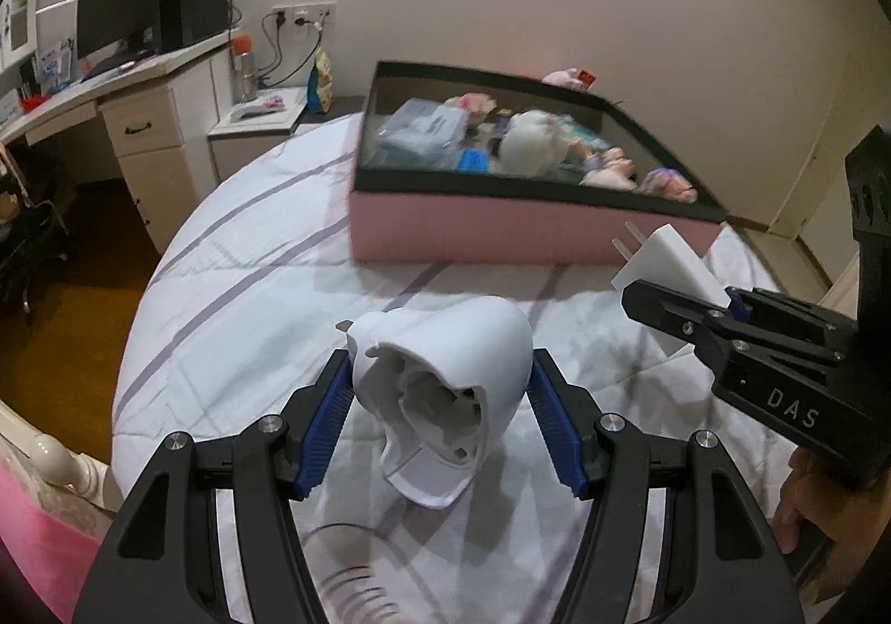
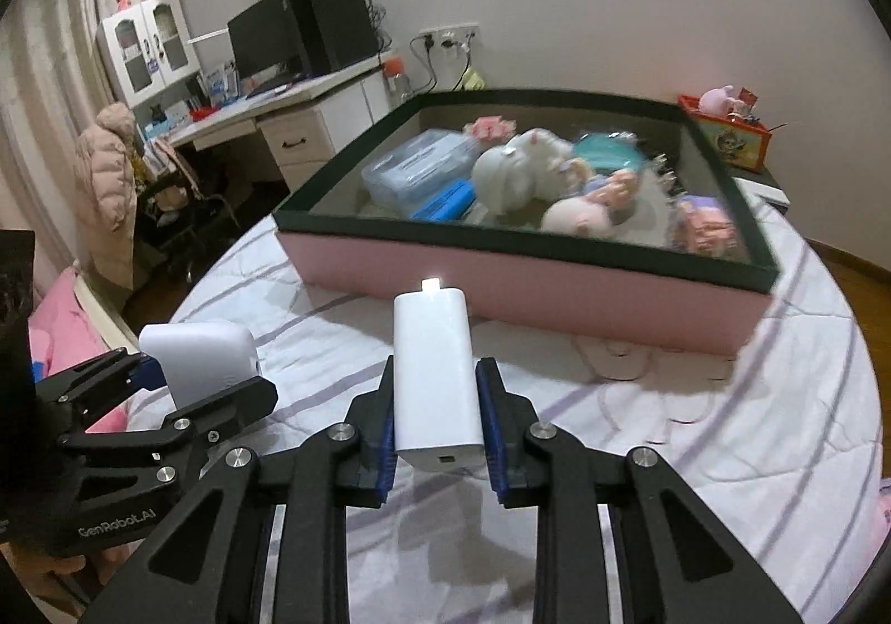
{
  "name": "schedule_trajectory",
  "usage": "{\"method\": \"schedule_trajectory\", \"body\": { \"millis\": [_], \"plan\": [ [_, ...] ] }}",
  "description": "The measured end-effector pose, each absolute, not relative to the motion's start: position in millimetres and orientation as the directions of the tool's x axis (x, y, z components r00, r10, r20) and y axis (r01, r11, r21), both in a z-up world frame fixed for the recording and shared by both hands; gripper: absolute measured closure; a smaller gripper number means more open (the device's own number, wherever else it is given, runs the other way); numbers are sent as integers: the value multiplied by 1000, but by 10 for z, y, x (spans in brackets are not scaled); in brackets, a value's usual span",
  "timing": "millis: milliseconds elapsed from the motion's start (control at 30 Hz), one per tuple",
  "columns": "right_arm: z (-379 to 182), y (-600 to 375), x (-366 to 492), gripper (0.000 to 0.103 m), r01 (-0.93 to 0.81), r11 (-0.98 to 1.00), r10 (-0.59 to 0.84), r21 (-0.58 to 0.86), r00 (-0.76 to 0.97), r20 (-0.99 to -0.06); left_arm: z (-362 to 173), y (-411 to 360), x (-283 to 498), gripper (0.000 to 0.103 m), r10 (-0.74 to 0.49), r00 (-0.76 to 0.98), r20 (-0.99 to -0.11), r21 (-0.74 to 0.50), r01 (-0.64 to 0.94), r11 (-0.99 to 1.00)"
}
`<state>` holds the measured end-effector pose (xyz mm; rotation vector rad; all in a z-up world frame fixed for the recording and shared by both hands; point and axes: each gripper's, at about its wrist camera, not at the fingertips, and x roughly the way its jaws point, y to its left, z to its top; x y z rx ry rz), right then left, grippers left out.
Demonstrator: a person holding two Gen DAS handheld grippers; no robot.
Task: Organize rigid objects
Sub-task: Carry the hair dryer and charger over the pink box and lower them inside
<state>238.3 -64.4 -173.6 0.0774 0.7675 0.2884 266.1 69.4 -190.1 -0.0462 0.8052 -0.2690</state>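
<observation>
My left gripper [image 1: 440, 396] is shut on a bulky white plastic device [image 1: 445, 379] with a hollow open end, lifted above the bed; a coiled cord [image 1: 351, 590] hangs below it. The same device [image 2: 200, 362] shows at the left of the right wrist view, in the left gripper [image 2: 195, 390]. My right gripper [image 2: 437, 401] is shut on a white plug-in charger [image 2: 434, 379] whose metal prongs point away. In the left wrist view that charger [image 1: 668, 262] juts up from the right gripper [image 1: 707, 301]. A pink box with a dark rim [image 2: 529, 290], also seen as the box [image 1: 501, 229], lies ahead on the bed.
The box holds several plush toys [image 2: 534, 167], a clear plastic case [image 2: 417, 167] and a blue item [image 2: 445, 201]. White quilt with purple stripes [image 1: 250, 290] covers the bed. A desk with monitor [image 1: 117, 17] stands far left, a nightstand [image 1: 250, 134] beside it. A person's hand [image 1: 802, 501] holds the right gripper.
</observation>
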Motion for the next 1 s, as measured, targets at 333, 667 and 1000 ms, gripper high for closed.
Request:
{"method": "schedule_trajectory", "body": {
  "millis": [333,667,1000],
  "plan": [
    [-1433,-1046,2400,77,-196,964,265,179,738,-621,-1481,372,2873,39,-324,685,-652,-157,297,942],
    [-1229,-1318,2793,77,-175,974,228,147,764,-604,-1167,164,3352,39,-264,742,-617,-48,299,953],
    [-1317,-1417,3165,77,-165,975,222,148,746,-628,-1180,8,3692,39,-250,741,-624,-12,311,950]
  ]
}}
